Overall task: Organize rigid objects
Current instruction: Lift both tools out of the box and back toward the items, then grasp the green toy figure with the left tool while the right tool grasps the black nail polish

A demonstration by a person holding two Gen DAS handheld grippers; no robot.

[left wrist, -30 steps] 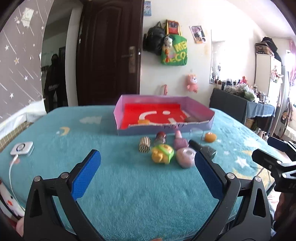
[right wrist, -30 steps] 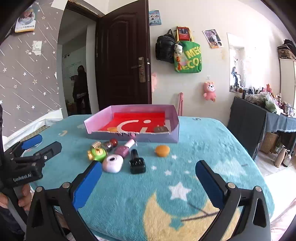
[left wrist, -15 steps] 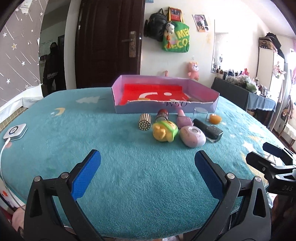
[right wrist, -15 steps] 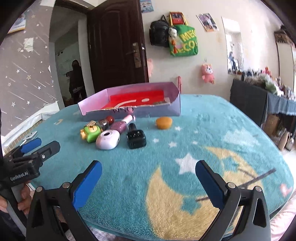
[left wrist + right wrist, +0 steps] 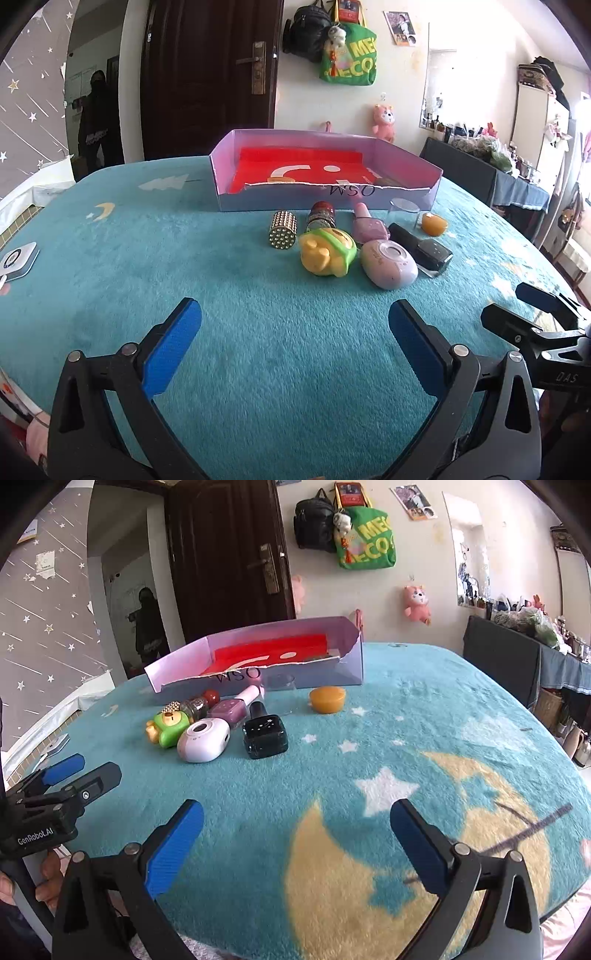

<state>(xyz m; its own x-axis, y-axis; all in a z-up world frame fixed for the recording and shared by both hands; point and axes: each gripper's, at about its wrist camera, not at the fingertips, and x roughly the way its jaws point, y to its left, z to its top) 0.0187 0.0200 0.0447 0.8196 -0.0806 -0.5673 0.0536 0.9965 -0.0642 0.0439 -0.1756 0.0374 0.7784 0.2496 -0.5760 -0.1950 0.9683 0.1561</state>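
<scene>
**A:** What is the biggest thing here?

**B:** A table under a teal plush cover (image 5: 110, 266) printed with stars and a yellow moon. Next comes a shallow cardboard box (image 5: 402, 162), pale lilac walls and red floor, at the far middle of the table; its near wall is torn low and reads "WSO" upside down.

**A:** And the grippers?

**B:** The left gripper (image 5: 293, 343) hovers over the near edge, blue pads spread wide and holding nothing. The right gripper (image 5: 295, 834) is the same, jaws wide apart and empty, over the moon print at the near right.

**A:** Where are the things to sort?

**B:** In a tight cluster on the cover just near the box. A pale pink oval case (image 5: 204, 739) lies nearest, touching a green and yellow bear-shaped toy (image 5: 168, 727) on its left. To its right is a black square nail polish bottle (image 5: 264, 733) on its side. Behind them lies a purple nail polish bottle (image 5: 231, 706), pink cap toward the box, then a glittery bottle with a red cap (image 5: 322, 216) and a gold studded cylinder (image 5: 282, 230) standing at the far left. A clear cup (image 5: 404, 210) sits against the box wall, and an orange round cake (image 5: 327, 699) lies apart on the right.
</scene>
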